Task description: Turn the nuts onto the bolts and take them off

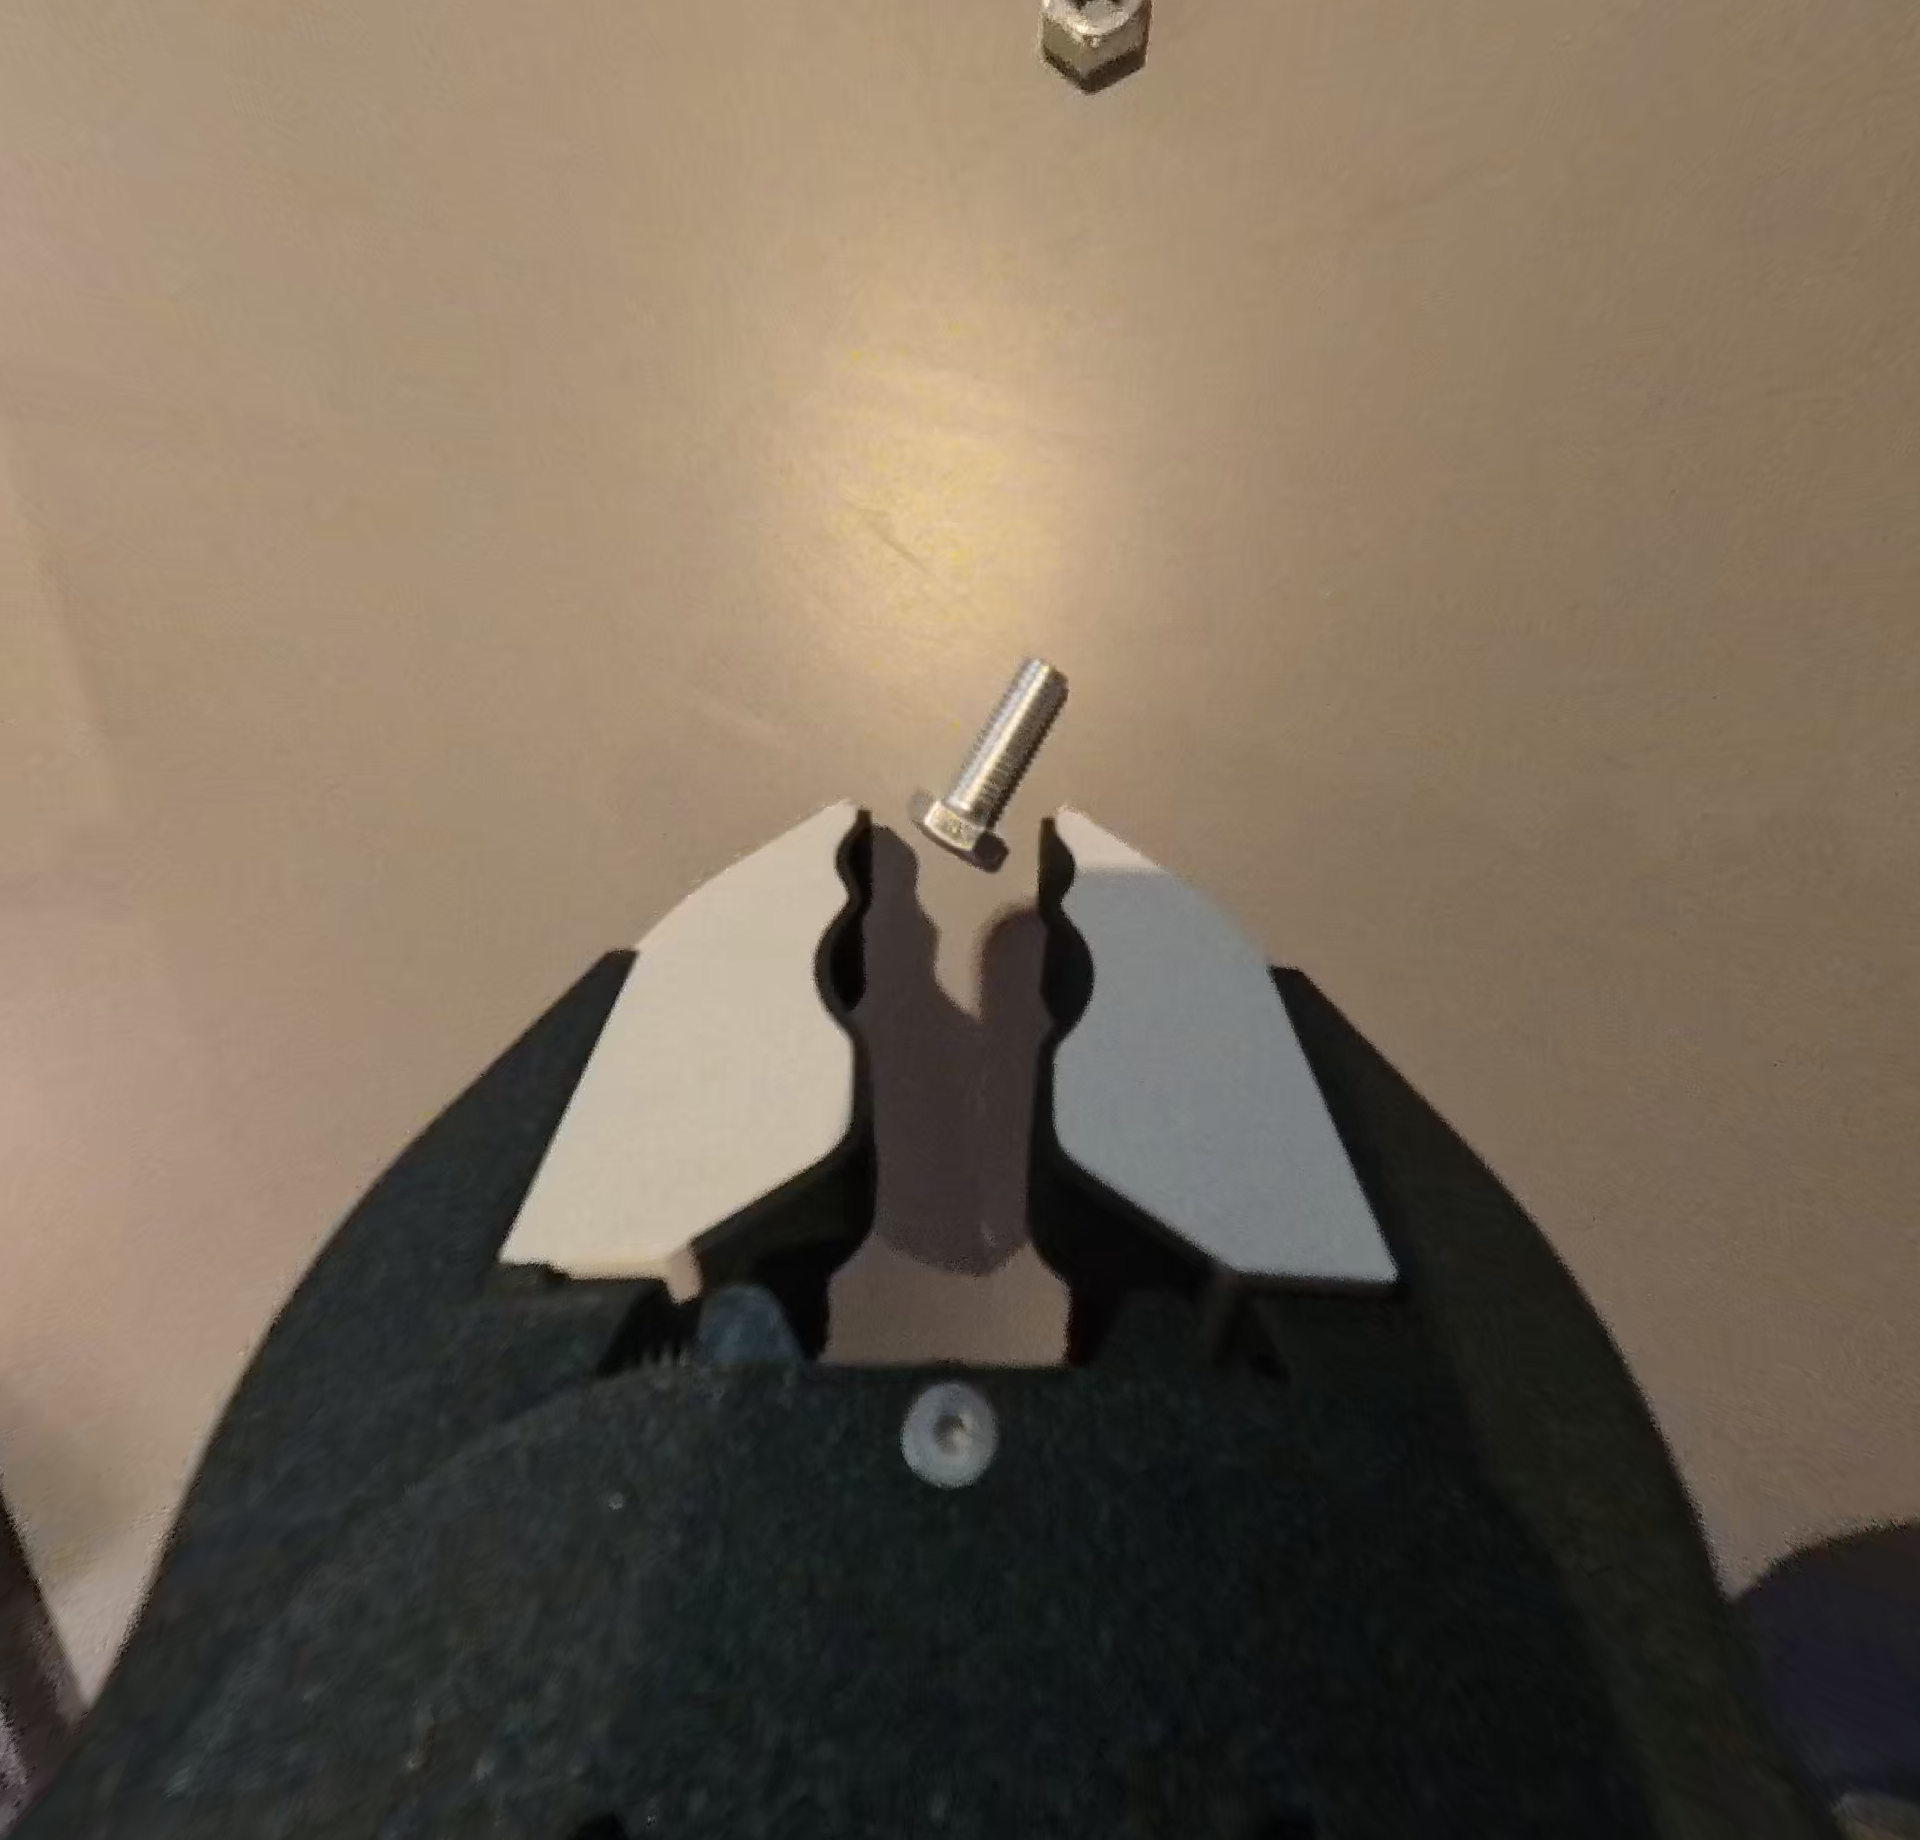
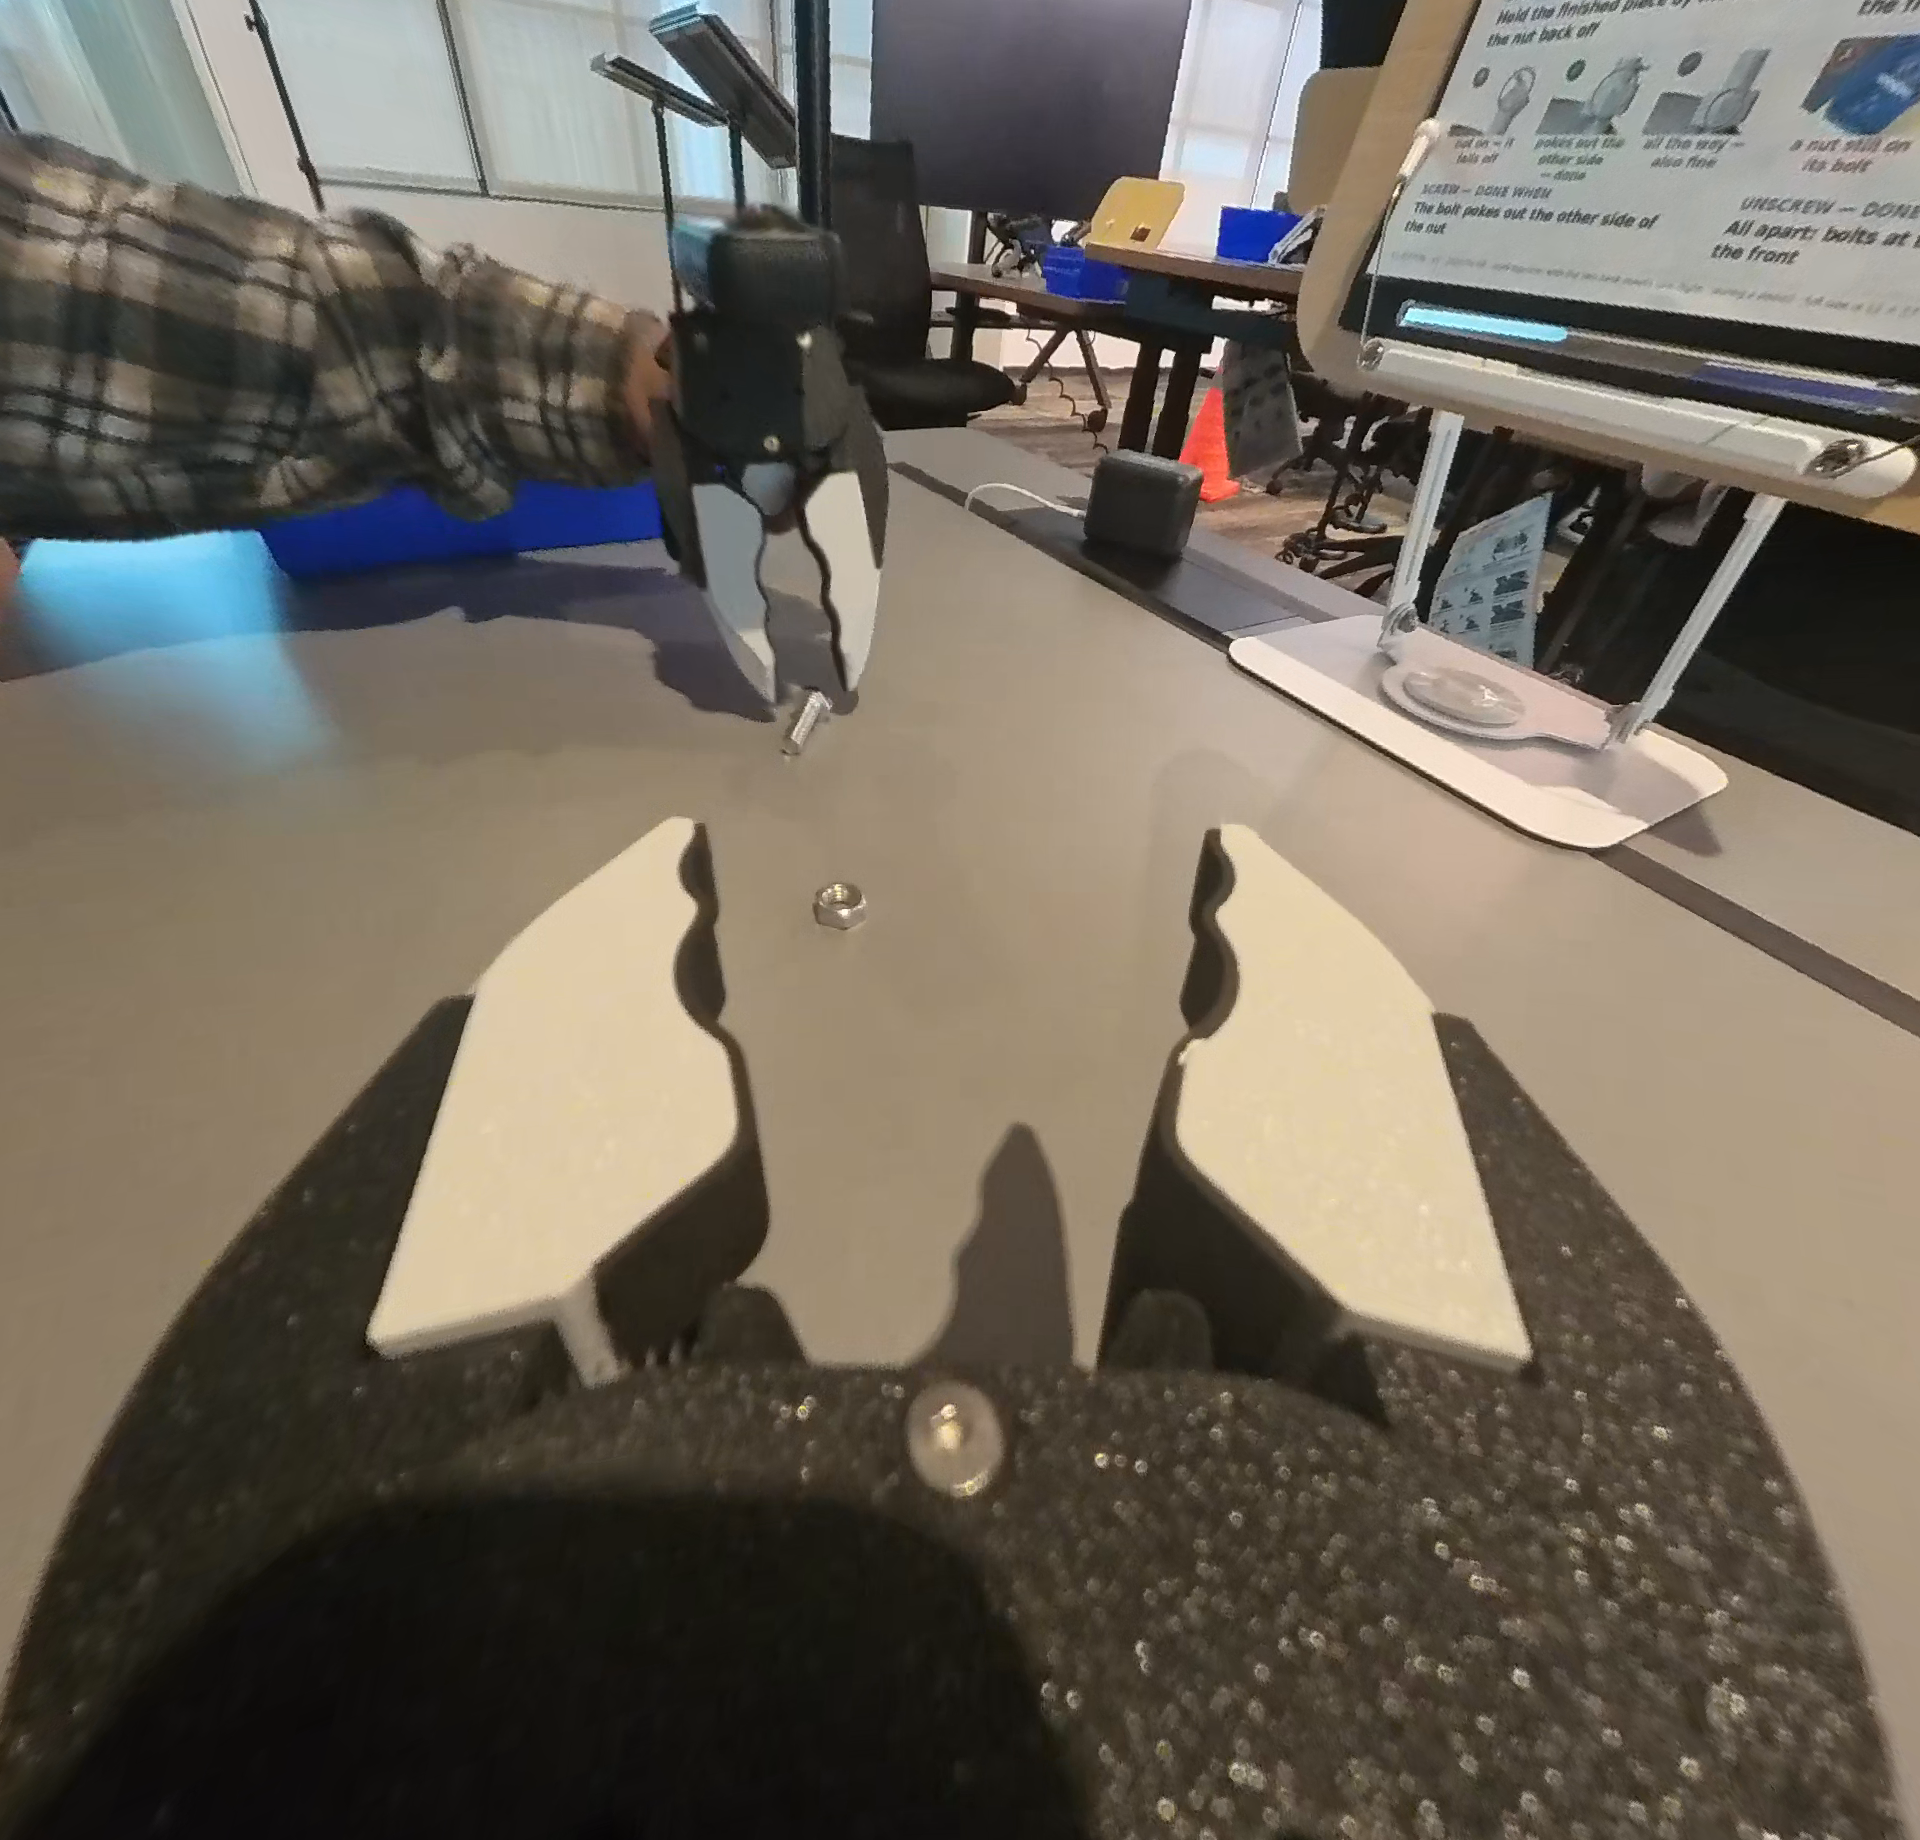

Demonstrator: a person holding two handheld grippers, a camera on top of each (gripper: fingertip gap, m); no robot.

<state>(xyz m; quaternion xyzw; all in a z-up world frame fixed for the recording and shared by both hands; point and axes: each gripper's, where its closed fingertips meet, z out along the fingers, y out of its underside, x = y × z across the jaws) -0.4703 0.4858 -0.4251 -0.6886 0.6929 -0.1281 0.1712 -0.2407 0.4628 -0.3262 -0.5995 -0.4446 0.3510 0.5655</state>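
Note:
A silver hex bolt [image 1: 987, 767] lies on the tabletop [image 1: 520, 440], head toward me, threaded end pointing away. My left gripper [image 1: 956, 819] is open, pointing down, its tips on either side of the bolt head and not closed on it. A silver hex nut [image 1: 1091, 14] lies alone farther on. In the right wrist view the nut [image 2: 834, 904] lies flat on the grey table just ahead of my right gripper [image 2: 956, 834], which is wide open and empty. Beyond it the left gripper [image 2: 810, 684] stands over the bolt [image 2: 802, 725].
A screen on a white stand [image 2: 1475, 741] stands at the right of the table. A small dark cube [image 2: 1138, 497] with a white cable sits at the far edge. A plaid sleeve [image 2: 260, 336] rests on a blue pad [image 2: 436, 533] at the left. About 25 cm separates my left fingertips from my right.

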